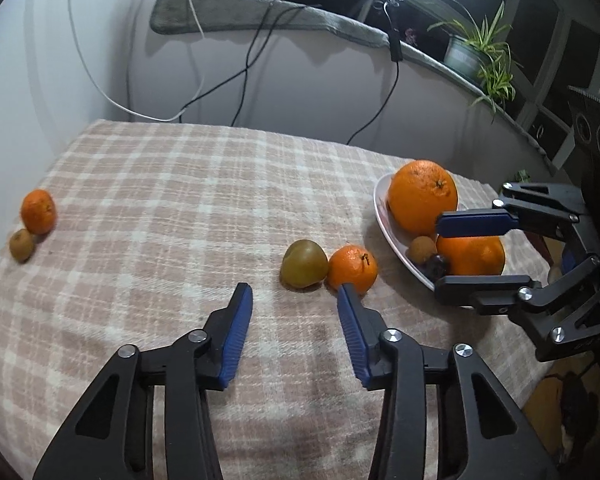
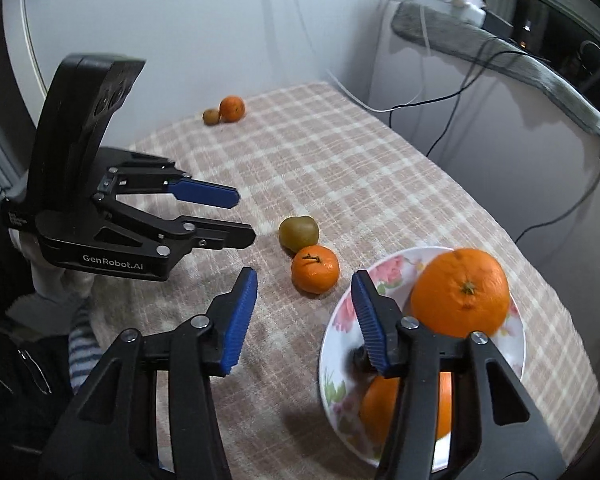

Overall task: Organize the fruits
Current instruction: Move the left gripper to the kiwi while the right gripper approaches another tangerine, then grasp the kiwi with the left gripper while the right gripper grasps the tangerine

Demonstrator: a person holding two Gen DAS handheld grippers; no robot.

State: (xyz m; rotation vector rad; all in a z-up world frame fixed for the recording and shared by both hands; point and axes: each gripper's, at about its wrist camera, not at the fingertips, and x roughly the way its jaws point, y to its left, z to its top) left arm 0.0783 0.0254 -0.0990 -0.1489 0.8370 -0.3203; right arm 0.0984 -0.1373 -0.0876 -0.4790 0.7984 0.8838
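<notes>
Now, from the left wrist camera, the left gripper has its two blue fingers spread wide with nothing between them. It hangs over the checked cloth on the table. Just past its right fingertip sits a small orange, and a green fruit touches that orange on its left side. Far off at the left edge of the cloth lie another small orange and a little brown fruit, touching each other. On the right is a white plate. It holds a big orange, a second big orange, a small tan fruit and a dark little fruit. The right gripper reaches in from the right with its fingers apart, one above and one below the second big orange. I cannot tell if they touch it.

From the right wrist camera, the right gripper is spread open too, holding nothing. Its right finger is over the flowered plate. One big orange sits at the back of the plate, and the other big orange shows under the gripper. The small orange and green fruit lie on the cloth beside the plate. The left gripper floats at the left, fingers apart. The far pair, small orange and brown fruit, rest near the back corner.
</notes>
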